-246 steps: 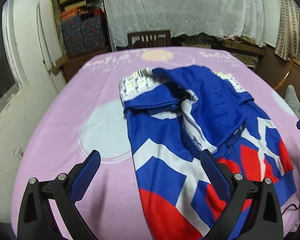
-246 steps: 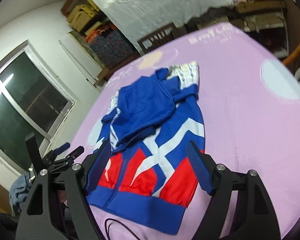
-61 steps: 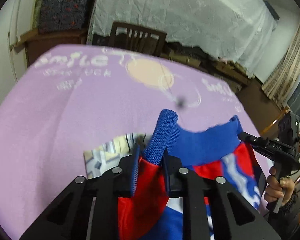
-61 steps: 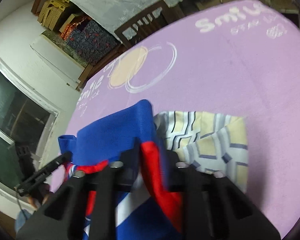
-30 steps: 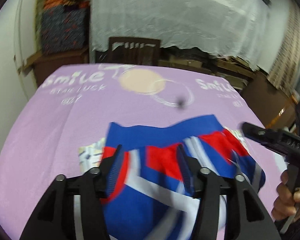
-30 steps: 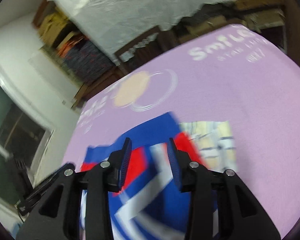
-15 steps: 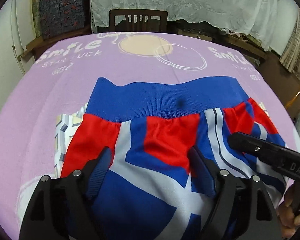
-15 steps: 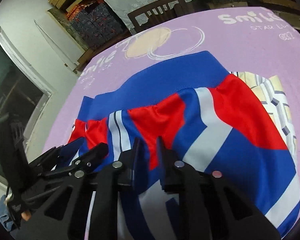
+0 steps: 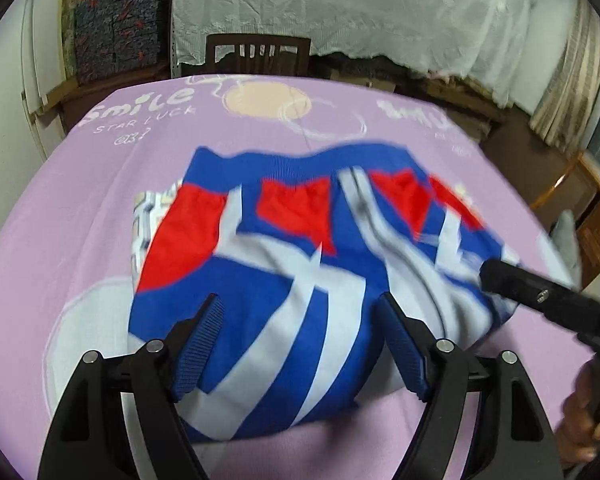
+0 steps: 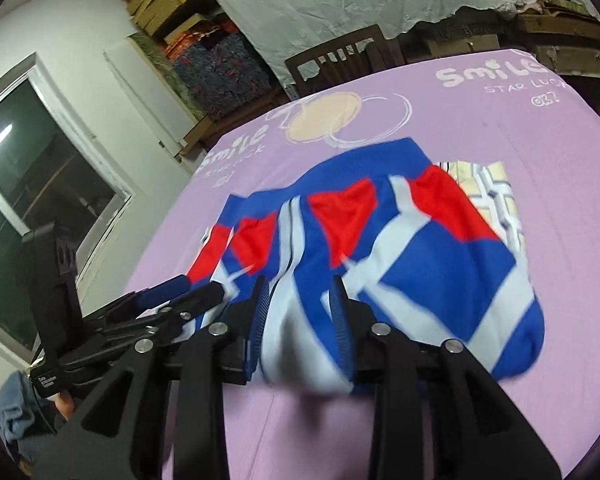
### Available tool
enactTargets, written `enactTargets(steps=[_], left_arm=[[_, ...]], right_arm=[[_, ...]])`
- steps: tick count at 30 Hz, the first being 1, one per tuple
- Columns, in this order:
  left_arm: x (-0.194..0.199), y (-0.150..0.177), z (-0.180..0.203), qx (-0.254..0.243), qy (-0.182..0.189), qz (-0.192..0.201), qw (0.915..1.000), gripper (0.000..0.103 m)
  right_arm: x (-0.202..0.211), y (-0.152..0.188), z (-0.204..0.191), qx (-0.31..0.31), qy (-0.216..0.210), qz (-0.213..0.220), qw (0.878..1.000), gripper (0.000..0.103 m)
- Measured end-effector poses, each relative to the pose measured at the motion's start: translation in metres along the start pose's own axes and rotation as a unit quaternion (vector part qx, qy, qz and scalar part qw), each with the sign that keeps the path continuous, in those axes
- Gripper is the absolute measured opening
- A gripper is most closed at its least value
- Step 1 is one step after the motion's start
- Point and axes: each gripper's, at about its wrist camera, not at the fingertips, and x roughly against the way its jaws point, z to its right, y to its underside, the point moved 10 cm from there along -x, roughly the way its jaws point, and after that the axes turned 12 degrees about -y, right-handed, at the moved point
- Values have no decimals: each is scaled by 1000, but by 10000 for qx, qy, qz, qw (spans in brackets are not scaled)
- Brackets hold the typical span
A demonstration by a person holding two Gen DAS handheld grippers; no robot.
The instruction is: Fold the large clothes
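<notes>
Folded over since two seconds ago, when both grippers pinched its blue hem in the air, the jacket point(image 9: 300, 280) now lies doubled on the purple tablecloth point(image 9: 80, 208), hem band at the far edge, a patterned lining point(image 9: 140, 216) peeking out at its left.

From the left wrist view, the left gripper point(image 9: 300, 344) hovers low over the near fold with its jaws spread wide and nothing between them; the blur suggests it is pulling back. The right gripper point(image 9: 548, 300) reaches in from the right side, its dark body lying over the jacket's right edge.

From the right wrist view, the right gripper point(image 10: 300, 312) sits just above the near fold, jaws only partly parted and gripping no cloth that I can see; the jacket point(image 10: 380, 248) spreads ahead of it.

By my judgement the bottom-to-top fold is just laid; next comes smoothing it, or taking one side edge to fold across.
</notes>
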Motion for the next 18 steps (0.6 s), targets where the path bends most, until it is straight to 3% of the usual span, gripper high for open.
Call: enactTargets(steps=[2, 3, 6, 15, 18], left_arm=[[-13, 11, 4, -166, -257, -153, 9994, 88], [-16, 13, 4, -223, -385, -124, 9989, 90], [-18, 17, 7, -470, -762, 14, 9960, 93], [-19, 17, 4, -519, -797, 0, 9955, 94], [-18, 17, 5, -541, -834, 3, 9950, 95]], right_arm=[[1, 9, 0, -46, -11, -48, 10000, 32], [-1, 14, 3, -85, 13, -104, 9999, 36], [-21, 37, 26, -372, 42, -542, 9978, 36], [-20, 38, 23, 39, 110, -547, 9984, 37], [-19, 39, 19, 88, 56, -529, 9985, 43]])
